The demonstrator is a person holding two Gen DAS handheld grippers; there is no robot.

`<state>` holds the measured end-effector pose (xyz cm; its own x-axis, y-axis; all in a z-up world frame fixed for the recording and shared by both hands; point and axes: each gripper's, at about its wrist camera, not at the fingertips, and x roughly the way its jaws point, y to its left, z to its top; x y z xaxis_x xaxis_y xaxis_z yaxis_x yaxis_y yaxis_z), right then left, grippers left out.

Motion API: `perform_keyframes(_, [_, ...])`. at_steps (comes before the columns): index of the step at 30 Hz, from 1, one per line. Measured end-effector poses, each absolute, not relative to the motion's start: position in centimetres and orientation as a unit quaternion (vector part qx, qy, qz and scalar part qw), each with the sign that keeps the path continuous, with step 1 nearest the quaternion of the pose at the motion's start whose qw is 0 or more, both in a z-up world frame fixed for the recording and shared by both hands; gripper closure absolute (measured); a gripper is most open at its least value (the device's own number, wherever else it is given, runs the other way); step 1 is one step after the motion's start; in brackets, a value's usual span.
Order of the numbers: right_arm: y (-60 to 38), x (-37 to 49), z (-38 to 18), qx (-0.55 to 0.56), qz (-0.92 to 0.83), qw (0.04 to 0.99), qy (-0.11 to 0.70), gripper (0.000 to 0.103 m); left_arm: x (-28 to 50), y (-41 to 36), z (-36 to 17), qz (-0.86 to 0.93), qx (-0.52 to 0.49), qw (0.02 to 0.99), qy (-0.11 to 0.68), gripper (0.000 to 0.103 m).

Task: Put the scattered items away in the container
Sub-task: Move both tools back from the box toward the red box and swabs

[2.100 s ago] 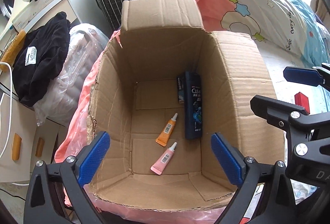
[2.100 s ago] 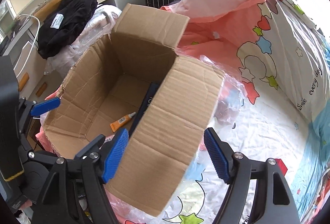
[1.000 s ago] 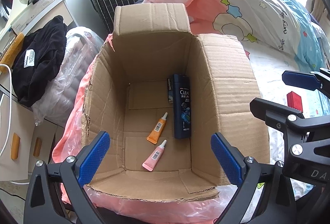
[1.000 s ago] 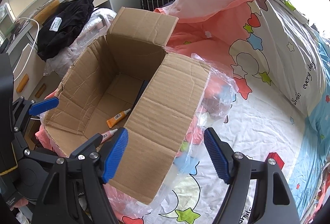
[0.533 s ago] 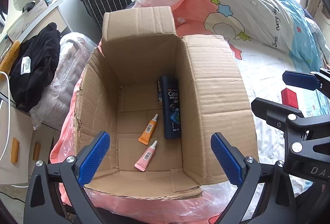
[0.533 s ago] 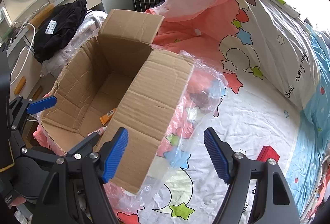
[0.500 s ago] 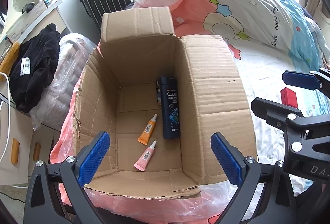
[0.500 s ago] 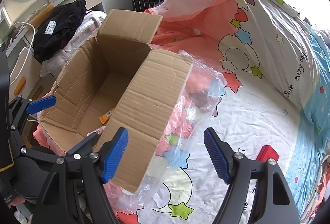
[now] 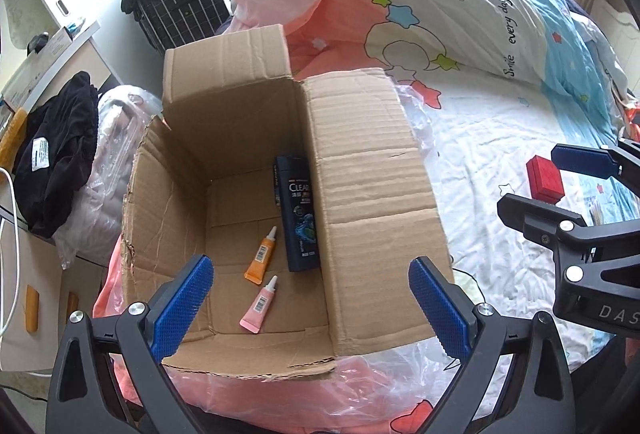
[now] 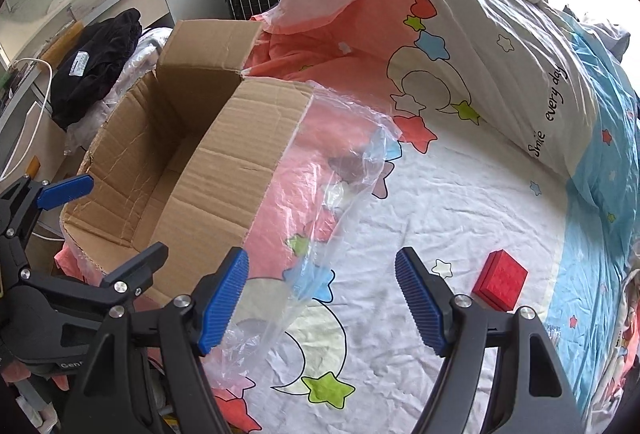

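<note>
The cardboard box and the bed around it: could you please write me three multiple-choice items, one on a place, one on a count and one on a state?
1. Where is the red box?
A. inside the cardboard box
B. on the bedsheet
C. on the desk

2. How many small tubes lie in the cardboard box?
A. one
B. two
C. four

3. What state are the right tongs in?
A. open and empty
B. shut on the red box
C. shut on a tube

Answers:
1 B, it sits on the sheet, right of the carton.
2 B, an orange tube and a pink tube beside the Clear shampoo bottle.
3 A, nothing sits between the blue pads.
</note>
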<state>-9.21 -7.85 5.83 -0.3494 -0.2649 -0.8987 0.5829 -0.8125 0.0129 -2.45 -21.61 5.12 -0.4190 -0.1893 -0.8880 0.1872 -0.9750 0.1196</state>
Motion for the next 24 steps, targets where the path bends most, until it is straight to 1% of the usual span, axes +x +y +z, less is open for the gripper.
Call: perform_keyframes(24, [3.8, -9.4, 5.6, 0.514, -0.828, 0.199, 0.105, 0.031, -3.8, -10.2, 4.7, -0.843, 0.531, 0.032, -0.074, 0.003])
